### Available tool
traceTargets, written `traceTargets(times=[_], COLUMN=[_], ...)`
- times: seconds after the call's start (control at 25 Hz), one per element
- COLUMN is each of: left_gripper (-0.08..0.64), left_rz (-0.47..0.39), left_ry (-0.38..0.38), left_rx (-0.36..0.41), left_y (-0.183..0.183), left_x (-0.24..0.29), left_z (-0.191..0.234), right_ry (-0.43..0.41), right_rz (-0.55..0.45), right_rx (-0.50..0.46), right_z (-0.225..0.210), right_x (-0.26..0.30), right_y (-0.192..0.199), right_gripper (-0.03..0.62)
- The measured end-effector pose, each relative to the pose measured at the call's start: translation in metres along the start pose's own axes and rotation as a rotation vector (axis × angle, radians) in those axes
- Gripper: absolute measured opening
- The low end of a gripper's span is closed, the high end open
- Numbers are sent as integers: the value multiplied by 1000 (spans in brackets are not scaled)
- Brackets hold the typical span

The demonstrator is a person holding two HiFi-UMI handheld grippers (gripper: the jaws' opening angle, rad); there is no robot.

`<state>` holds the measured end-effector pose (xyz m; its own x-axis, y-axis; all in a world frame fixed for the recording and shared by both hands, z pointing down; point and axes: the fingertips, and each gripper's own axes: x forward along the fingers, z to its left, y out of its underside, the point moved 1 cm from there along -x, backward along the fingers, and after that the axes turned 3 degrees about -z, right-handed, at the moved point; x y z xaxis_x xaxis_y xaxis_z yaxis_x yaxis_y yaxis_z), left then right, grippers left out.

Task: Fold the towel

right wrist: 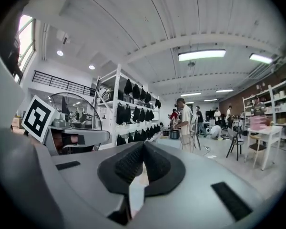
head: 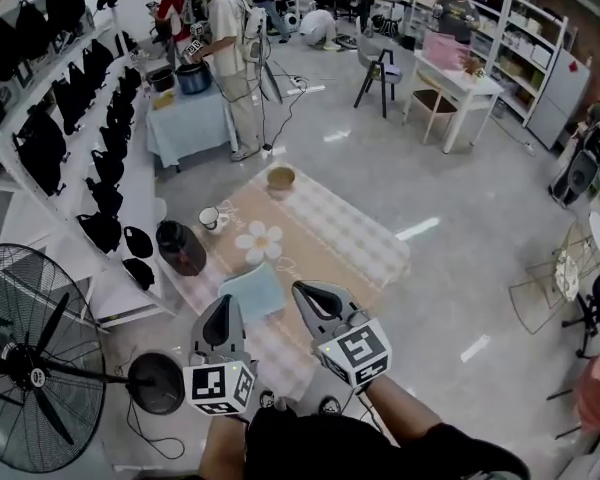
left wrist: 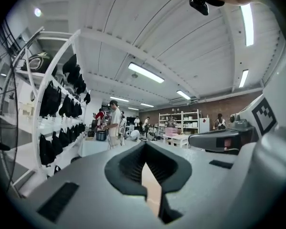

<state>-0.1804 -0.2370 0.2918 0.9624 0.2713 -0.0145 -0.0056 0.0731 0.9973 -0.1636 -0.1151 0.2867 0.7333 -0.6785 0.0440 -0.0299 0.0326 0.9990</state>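
Towel: light-blue folded cloth towel [head: 252, 291] flat on checked pink tablecloth [head: 350, 233]
Grippers: left gripper [head: 223, 303], right gripper [head: 302, 291] closed, empty
Room: busy workshop

Left gripper [head: 223, 308]: jaws pressed together, nothing between them, pointing forward and about level. Right gripper [head: 306, 294]: jaws likewise closed and empty, angled slightly inward toward the left one. The two sit side by side, near each other, not touching. Left marker cube [head: 220, 386] and right marker cube [head: 355, 351] face up. Left forearm [head: 218, 453] and right forearm [head: 400, 403] reach out from the torso.
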Motion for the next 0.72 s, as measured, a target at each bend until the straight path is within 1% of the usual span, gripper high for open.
traceTargets(times=[0.08, 0.24, 0.44, 0.56, 0.72], left_gripper=[5, 5, 5, 5, 5], left_rz=[-21, -39, -46, -43, -56], left_ry=[-8, -10, 15, 12, -3], left_rx=[12, -24, 36, 29, 34], left_y=[-8, -16, -25, -25, -28], left_x=[-4, -3, -8, -11, -17], left_z=[4, -1, -6, -2, 7], right_ry=[17, 33, 30, 42, 57], right_rz=[-30, -60, -89, -97, -81], right_rx=[-16, -41, -57, -68, -79], right_z=[2, 1, 11, 12, 12], right_x=[-1, -10, -5, -6, -7], right_y=[-13, -30, -38, -39, -35], right_gripper=[2, 2, 2, 2, 2])
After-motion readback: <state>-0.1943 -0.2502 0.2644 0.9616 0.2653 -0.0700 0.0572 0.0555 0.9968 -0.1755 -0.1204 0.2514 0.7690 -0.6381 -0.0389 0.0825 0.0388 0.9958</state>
